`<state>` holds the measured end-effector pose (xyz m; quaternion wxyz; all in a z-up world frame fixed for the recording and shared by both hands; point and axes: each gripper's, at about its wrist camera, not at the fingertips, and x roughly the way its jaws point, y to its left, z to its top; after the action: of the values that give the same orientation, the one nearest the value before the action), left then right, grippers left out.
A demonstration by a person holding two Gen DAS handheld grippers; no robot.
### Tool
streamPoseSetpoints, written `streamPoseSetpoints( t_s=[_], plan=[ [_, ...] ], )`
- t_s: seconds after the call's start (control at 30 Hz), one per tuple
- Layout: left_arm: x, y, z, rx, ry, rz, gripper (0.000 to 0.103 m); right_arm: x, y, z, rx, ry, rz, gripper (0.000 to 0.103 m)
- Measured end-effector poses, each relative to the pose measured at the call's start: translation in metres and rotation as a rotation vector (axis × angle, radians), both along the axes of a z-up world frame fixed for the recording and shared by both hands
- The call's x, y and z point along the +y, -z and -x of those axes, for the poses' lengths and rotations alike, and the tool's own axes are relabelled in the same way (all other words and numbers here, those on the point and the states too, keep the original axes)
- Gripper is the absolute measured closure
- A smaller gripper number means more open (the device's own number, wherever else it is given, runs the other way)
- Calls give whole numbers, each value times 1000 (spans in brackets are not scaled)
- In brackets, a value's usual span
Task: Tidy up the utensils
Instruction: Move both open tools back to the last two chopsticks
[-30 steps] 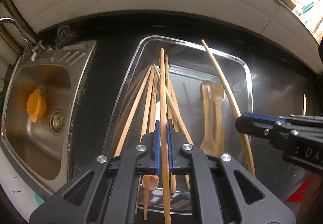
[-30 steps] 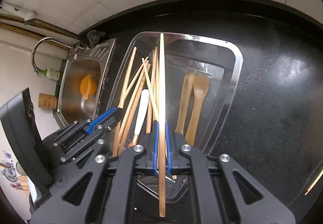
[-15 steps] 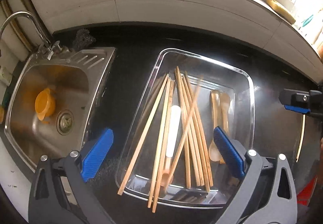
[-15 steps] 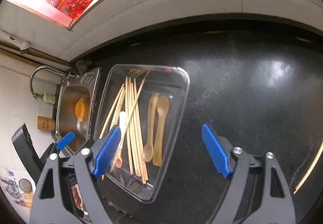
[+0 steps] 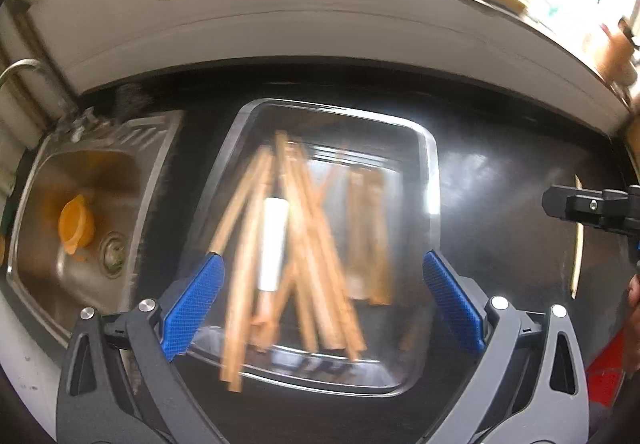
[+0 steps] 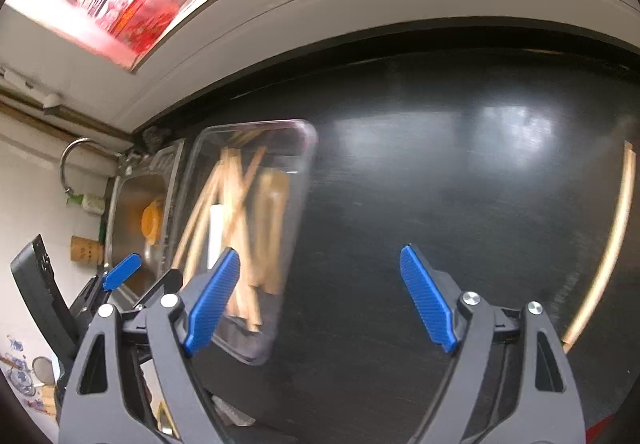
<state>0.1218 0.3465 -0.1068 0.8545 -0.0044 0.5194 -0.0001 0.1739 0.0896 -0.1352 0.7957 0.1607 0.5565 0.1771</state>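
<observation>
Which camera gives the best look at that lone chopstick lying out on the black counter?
The right wrist view: the chopstick shows as a long pale curve on the counter. The left wrist view shows only a thin sliver, partly behind the right claw.

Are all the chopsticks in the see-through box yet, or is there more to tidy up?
Nearly done. Most chopsticks and the wooden spoons already lie in the clear tray. Nothing is in hand: the left gripper and the right gripper are both open and empty. Left to do: one pale chopstick lies on the black counter, outside the tray.
</observation>
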Motion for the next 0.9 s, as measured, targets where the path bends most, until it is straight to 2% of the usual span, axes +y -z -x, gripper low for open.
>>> streamPoseSetpoints(
  t_s=[0.17,0.23,0.3,0.47,0.57,0.67,0.8,0.9],
  plan=[
    [-69,18,4,28,104,15,6,-73,16,31,-17,101,110,23],
    [-95,25,7,40,139,19,6,-100,25,44,-21,135,174,23],
    [-124,33,10,56,176,20,6,-130,40,61,-23,161,286,23],
    [-179,45,23,89,233,23,6,-165,89,88,15,124,477,23],
    [-202,49,32,107,258,0,6,-165,108,95,23,78,506,23],
    [-212,51,39,123,262,-17,6,-158,118,95,-14,40,543,22],
    [-217,51,42,135,247,-36,6,-151,121,95,-40,0,524,22],
    [-223,46,42,126,232,-39,6,-151,113,93,-68,3,466,22]
  ],
)
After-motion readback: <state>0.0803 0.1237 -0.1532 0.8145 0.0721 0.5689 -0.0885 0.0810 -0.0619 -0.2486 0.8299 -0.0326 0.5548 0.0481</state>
